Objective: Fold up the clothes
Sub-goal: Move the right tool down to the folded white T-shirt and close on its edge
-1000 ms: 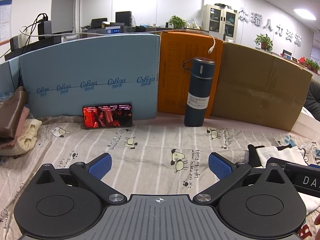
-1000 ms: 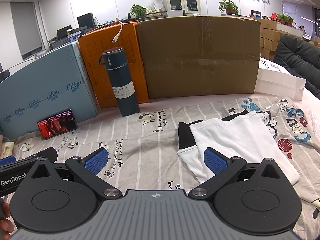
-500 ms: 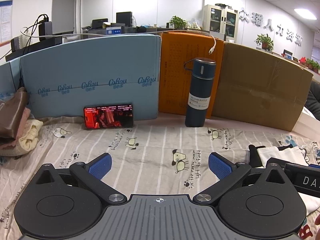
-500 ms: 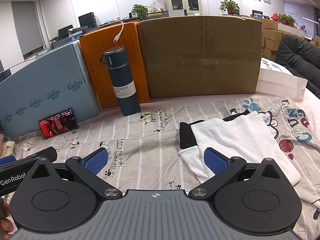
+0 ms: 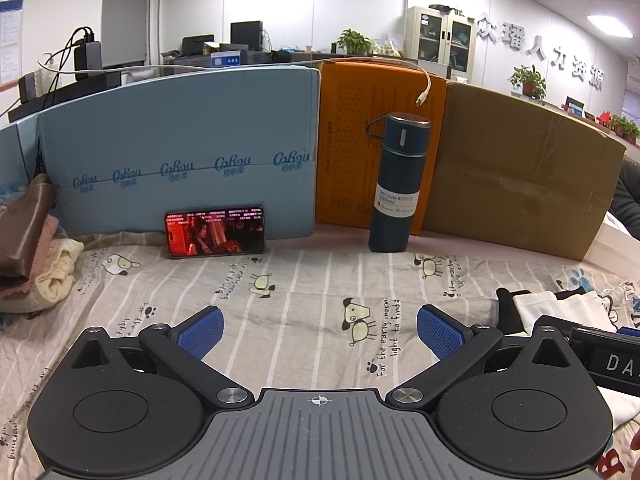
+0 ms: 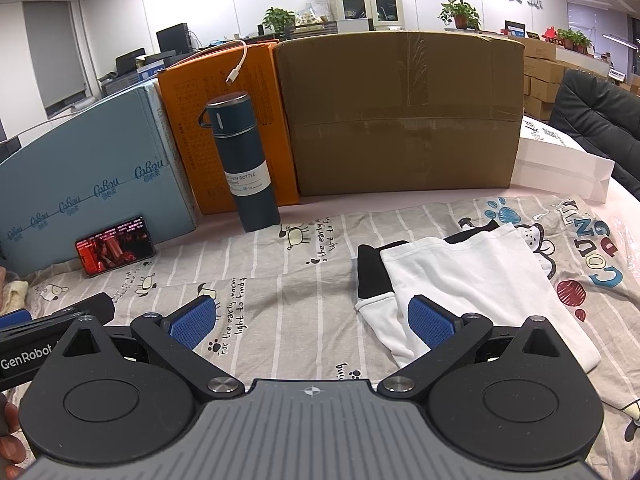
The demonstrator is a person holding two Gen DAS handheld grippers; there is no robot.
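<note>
A folded white garment (image 6: 476, 276) with black parts lies on the striped cartoon-print sheet (image 6: 280, 280), at the right of the right wrist view. It also shows at the right edge of the left wrist view (image 5: 560, 308). My right gripper (image 6: 314, 320) is open and empty, its right finger just over the garment's near-left edge. My left gripper (image 5: 318, 330) is open and empty above bare sheet (image 5: 304, 292), left of the garment. A pile of brown, pink and cream clothes (image 5: 36, 252) sits at the far left.
A dark blue vacuum bottle (image 5: 394, 184) and a lit phone (image 5: 216, 232) stand at the back against blue (image 5: 180, 160), orange and brown boxes (image 6: 400, 116). A white box (image 6: 560, 168) lies back right. The other gripper shows at each view's edge.
Both views have shifted very slightly; the scene sits a touch further right in each. Both grippers stay open and empty.
</note>
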